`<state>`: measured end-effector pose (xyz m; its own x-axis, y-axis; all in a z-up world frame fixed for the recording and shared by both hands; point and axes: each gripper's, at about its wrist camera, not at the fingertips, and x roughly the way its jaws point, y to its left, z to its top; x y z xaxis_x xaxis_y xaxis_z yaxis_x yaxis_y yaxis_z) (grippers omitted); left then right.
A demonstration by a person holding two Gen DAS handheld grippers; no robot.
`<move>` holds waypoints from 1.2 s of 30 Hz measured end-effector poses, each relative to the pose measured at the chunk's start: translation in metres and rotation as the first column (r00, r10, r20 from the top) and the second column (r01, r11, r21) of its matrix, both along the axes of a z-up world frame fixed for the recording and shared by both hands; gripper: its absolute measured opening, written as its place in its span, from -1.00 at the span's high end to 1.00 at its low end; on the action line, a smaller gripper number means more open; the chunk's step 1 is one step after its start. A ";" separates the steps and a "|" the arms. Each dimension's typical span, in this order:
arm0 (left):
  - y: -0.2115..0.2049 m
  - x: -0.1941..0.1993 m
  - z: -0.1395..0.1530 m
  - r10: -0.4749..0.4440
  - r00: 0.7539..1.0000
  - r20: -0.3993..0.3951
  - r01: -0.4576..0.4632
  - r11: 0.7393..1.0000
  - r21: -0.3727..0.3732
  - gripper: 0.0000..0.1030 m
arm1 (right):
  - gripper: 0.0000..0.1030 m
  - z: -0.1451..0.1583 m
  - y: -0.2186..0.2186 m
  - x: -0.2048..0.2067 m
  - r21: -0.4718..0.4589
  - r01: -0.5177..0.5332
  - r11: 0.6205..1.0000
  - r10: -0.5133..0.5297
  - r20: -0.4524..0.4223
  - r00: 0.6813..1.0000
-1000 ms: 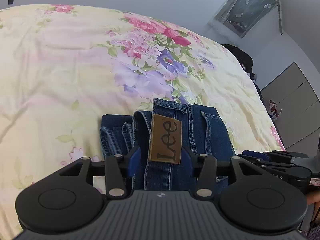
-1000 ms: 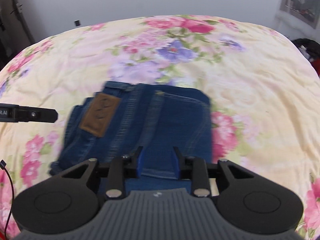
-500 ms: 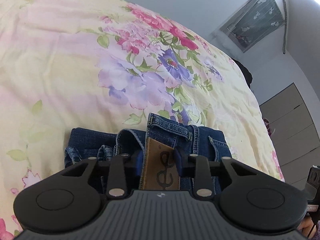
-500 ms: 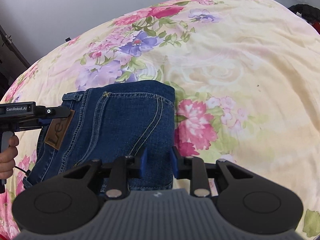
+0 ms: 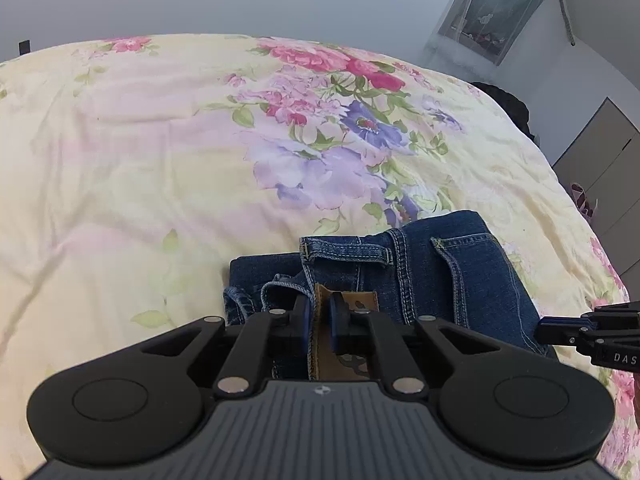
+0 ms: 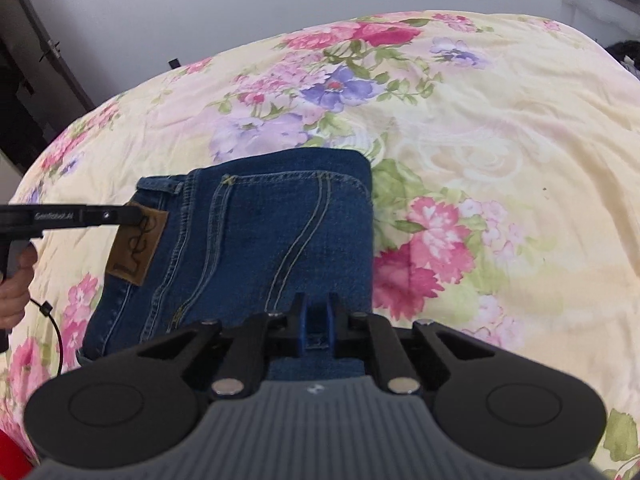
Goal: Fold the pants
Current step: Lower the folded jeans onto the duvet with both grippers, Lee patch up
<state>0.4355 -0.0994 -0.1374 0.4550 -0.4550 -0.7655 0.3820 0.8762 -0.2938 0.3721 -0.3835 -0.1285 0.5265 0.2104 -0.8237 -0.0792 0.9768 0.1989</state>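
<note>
Blue jeans (image 6: pixel 256 240) lie folded in a compact stack on the floral bedspread (image 6: pixel 500 160); they also show in the left wrist view (image 5: pixel 440 272). My left gripper (image 5: pixel 319 318) is shut on the waistband at the brown leather patch (image 5: pixel 348 300). In the right wrist view it (image 6: pixel 138 214) reaches in from the left onto the patch (image 6: pixel 136 248). My right gripper (image 6: pixel 316 322) is shut on the near edge of the folded jeans. Its fingers (image 5: pixel 560 328) show at the right edge of the left wrist view.
The yellow floral bedspread (image 5: pixel 160 160) spreads out all around the jeans. A grey wall lies beyond the bed. A cabinet (image 5: pixel 600 168) and dark clothes (image 5: pixel 508 108) stand at the far right. A dark door frame (image 6: pixel 36 60) is at the left.
Both grippers have closed from open onto the jeans: the left on the waistband patch, the right on the near edge. Both views shifted as the hands moved.
</note>
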 end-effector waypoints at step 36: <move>-0.048 -0.090 -0.014 -0.237 0.971 -0.020 0.223 0.877 0.426 0.88 | 0.89 -0.025 -0.015 -0.111 0.009 0.158 0.987 -0.157 -0.037 0.987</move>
<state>0.3458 -0.1470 -0.1511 0.4047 -0.1869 -0.8951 0.5908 0.8006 0.1000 0.2613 -0.3986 -0.1538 0.5241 0.1373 -0.8405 0.0830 0.9740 0.2109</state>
